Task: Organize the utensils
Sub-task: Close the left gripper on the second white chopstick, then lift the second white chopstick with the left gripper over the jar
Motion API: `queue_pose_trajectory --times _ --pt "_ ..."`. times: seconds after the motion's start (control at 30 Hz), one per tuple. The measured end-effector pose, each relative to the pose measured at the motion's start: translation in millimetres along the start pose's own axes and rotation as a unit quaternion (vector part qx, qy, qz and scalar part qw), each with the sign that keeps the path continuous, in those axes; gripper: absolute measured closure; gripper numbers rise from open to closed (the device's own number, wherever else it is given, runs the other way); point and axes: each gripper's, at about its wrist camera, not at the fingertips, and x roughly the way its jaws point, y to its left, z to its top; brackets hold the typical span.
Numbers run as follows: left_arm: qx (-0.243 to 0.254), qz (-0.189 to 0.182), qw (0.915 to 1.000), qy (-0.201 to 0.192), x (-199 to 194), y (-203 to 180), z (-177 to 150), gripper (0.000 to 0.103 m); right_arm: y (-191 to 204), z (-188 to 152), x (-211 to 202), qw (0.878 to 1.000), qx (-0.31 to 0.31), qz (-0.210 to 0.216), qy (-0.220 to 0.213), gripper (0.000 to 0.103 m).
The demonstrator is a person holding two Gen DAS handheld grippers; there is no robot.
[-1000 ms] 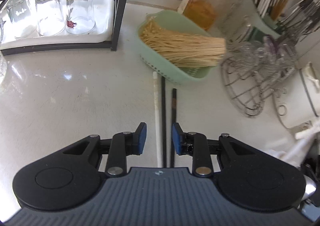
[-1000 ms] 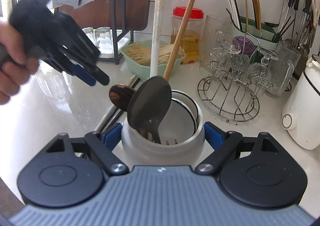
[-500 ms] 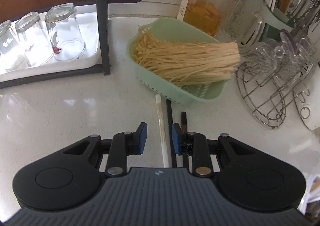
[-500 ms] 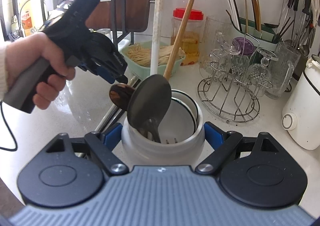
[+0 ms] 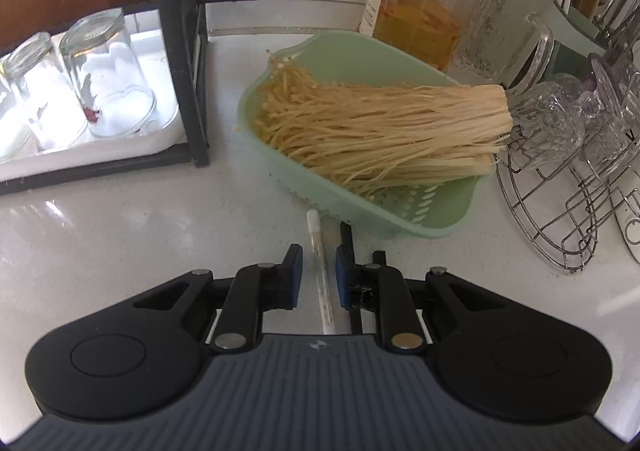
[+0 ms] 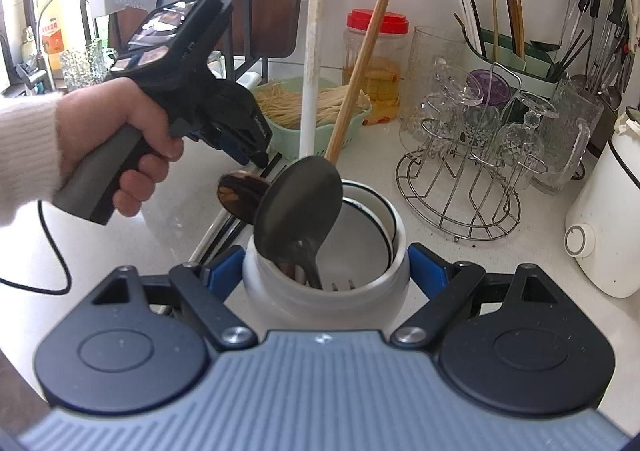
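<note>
Kitchen counter (image 5: 100, 219), pale and glossy: the left gripper (image 5: 316, 275) points steeply down at 1 white chopstick (image 5: 320, 271) lying flat between its blue pads (image 5: 295, 271). Its jaws have just been closing and stand narrow, yet a slim gap shows on either side of the stick, so nothing is gripped. 2 dark chopsticks (image 5: 347, 239) lie parallel just outside the right-hand pad, partly hidden by that finger. Directly ahead of the fingertips sits a mint-green colander (image 5: 420, 219) heaped with enoki mushrooms (image 5: 380, 131); a red-lidded jar (image 5: 424, 11) stands beyond it. Ahead and to the left, upturned glasses (image 5: 108, 71) rest on a white tray under a black rack (image 5: 184, 51).

From the right wrist view, the right gripper (image 6: 326, 279) is clamped on a white utensil crock (image 6: 280, 291), its blue pads pressed to both sides of the rim. In the crock stand a black spoon (image 6: 298, 203), a wooden-handled tool (image 6: 364, 59), a white-handled tool (image 6: 314, 51) and a fork (image 6: 340, 285). Ahead and to the left, a person's hand (image 6: 116, 139) in a white sleeve grips the left gripper's handle. A wire glass stand (image 6: 460, 179) sits ahead to the right.
</note>
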Motion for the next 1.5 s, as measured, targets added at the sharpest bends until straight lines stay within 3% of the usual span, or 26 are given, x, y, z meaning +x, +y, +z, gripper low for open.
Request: queue_pose_trajectory --times 0.1,0.2,0.53,1.13,1.5 --pt "0.002 0.006 1.0 0.0 3.5 -1.5 4.5 0.083 -0.1 -0.4 -0.1 1.0 -0.001 0.001 -0.002 0.013" --pt "0.005 0.012 0.9999 0.004 5.7 -2.3 7.8 0.093 -0.5 -0.7 -0.1 1.0 -0.002 0.002 -0.002 0.013" --pt "-0.026 0.004 0.9995 0.019 -9.0 9.2 1.1 0.096 -0.8 3.6 2.0 1.0 -0.003 0.002 0.012 0.013" --pt "-0.042 -0.062 0.997 -0.018 -123.3 7.5 -29.7 0.096 3.2 8.5 4.6 0.999 0.007 -0.008 0.032 0.013" --pt "-0.037 -0.088 0.9942 -0.049 -168.5 5.2 -39.0 0.096 5.4 4.8 2.4 1.0 0.005 -0.012 0.019 0.013"
